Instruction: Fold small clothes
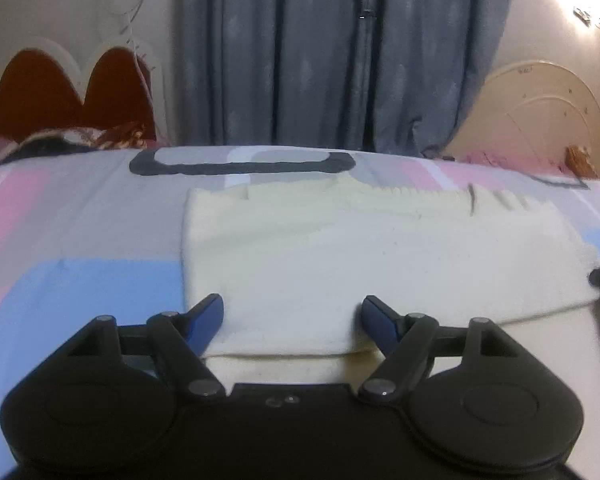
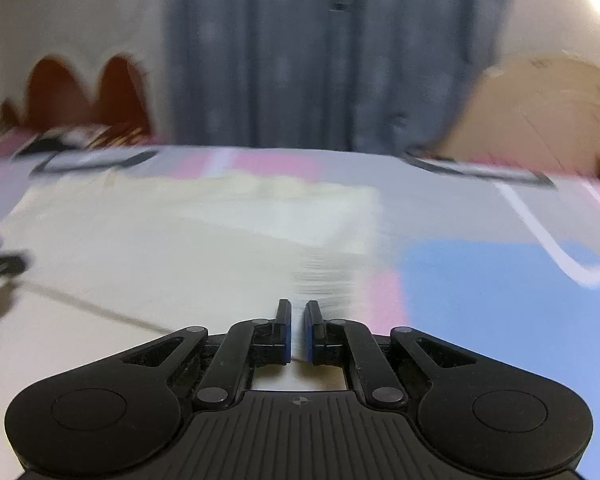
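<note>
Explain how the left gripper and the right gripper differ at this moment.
The left gripper is open, while the right gripper is shut. The left holds nothing; the right appears to pinch the cream garment. Both hang low over the garment on the bedsheet.

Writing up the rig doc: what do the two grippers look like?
Both alike: left gripper and right gripper are matte black, with two round-lobed bases, linkage arms on grey pivot pins and blue pads on the fingers. The right one's base is ribbed, with a small crosshair mark. No cables or sleeves visible.
</note>
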A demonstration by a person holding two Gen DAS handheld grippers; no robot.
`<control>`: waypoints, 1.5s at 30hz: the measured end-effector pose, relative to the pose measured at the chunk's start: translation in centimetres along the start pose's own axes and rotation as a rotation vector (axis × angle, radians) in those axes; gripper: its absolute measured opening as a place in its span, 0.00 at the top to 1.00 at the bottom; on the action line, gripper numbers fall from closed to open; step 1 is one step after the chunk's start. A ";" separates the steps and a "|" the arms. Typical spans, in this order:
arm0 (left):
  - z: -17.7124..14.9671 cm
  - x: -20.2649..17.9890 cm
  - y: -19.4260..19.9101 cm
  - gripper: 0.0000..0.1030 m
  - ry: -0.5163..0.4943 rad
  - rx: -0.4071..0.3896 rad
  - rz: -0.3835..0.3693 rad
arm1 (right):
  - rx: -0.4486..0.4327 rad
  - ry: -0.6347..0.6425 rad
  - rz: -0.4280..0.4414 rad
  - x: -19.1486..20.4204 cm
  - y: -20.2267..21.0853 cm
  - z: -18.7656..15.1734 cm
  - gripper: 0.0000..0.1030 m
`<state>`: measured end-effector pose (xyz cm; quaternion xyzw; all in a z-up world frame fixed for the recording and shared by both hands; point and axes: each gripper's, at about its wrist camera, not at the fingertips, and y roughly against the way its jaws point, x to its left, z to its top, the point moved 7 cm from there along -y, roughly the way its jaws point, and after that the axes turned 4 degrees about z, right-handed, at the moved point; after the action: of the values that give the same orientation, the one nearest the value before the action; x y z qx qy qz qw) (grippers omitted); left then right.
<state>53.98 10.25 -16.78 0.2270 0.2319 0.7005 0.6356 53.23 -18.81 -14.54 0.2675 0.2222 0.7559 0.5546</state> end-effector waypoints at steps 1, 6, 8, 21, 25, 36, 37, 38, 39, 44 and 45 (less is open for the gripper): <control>0.2 -0.4 -0.1 0.27 -0.015 0.004 0.012 | 0.013 -0.004 -0.007 0.3 -0.3 0.3 0.96; -0.4 -1.9 0.3 0.28 -0.075 -0.004 0.030 | -0.010 0.054 -0.007 3.0 0.3 0.3 0.96; -0.3 -1.9 0.3 0.28 -0.082 -0.002 0.027 | 0.018 0.059 -0.022 2.9 -1.5 -0.5 0.96; -0.9 -0.8 4.3 0.29 -0.092 0.009 0.033 | -0.015 0.059 -0.010 5.4 4.8 -0.9 0.95; -1.4 -0.4 5.9 0.29 -0.089 0.009 0.044 | -0.013 0.058 0.013 5.8 6.1 -1.4 0.95; -4.1 -1.5 10.9 0.29 -0.102 0.017 0.087 | -0.007 0.076 0.077 6.6 10.5 -4.0 0.95; -4.6 -1.6 11.4 0.28 -0.097 0.021 0.092 | -0.006 0.071 0.082 6.5 11.0 -4.4 0.95; -5.0 -1.6 12.0 0.28 -0.094 0.025 0.095 | -0.004 0.069 0.083 6.3 11.4 -4.8 0.95; -5.5 -1.5 12.5 0.28 -0.092 0.028 0.098 | -0.002 0.066 0.081 6.1 11.9 -5.2 0.95; -9.1 0.1 15.8 0.26 -0.074 0.065 0.119 | 0.008 0.021 0.090 4.7 15.2 -7.5 0.95; -10.1 0.7 16.6 0.26 -0.061 0.080 0.119 | 0.008 0.021 0.091 4.4 16.1 -8.0 0.95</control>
<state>34.75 9.17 -14.56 0.2867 0.2265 0.7199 0.5902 35.36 -19.51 -9.75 0.2716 0.2184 0.7823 0.5163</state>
